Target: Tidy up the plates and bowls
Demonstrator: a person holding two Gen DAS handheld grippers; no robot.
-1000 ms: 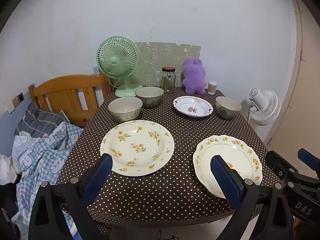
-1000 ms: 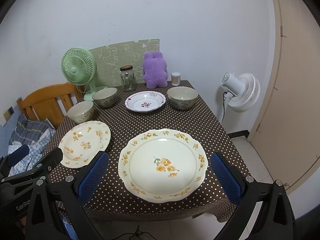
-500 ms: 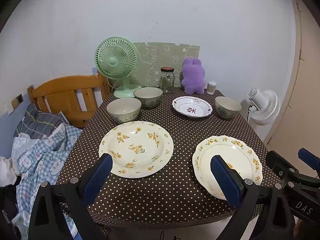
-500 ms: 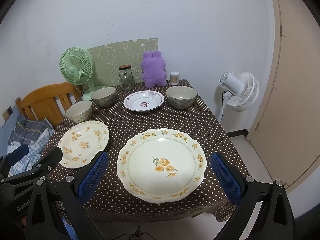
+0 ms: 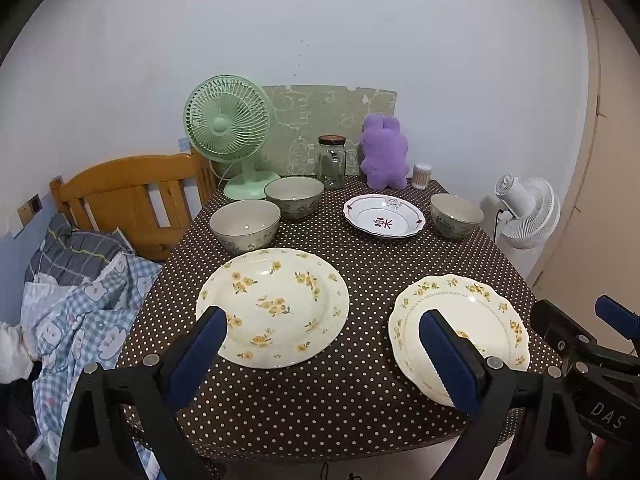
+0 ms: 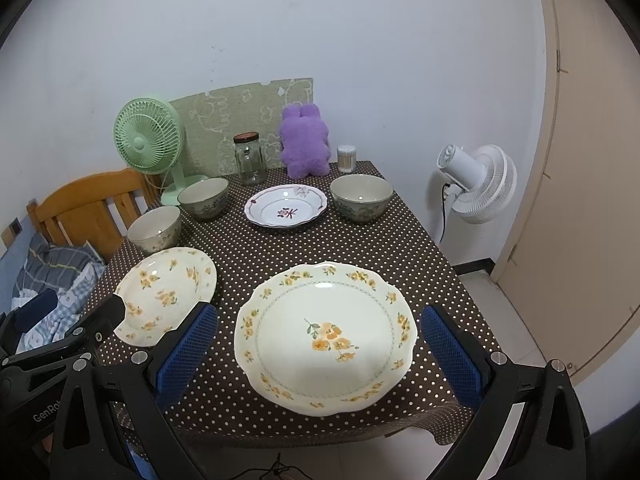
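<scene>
Bench [image 5: 360,392]: two yellow-flowered plates [image 5: 273,306] [image 6: 326,336] near edge, three bowls [image 5: 245,226] and red-patterned plate [image 5: 383,216] behind, unstacked. Left claw [image 5: 324,354] and right claw [image 6: 320,354] released, poised short of plates, presumably for stacking.

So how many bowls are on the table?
3. Two sit close together on the left, one nearer than the other by the green fan. The third is on the right. None look hidden.
</scene>
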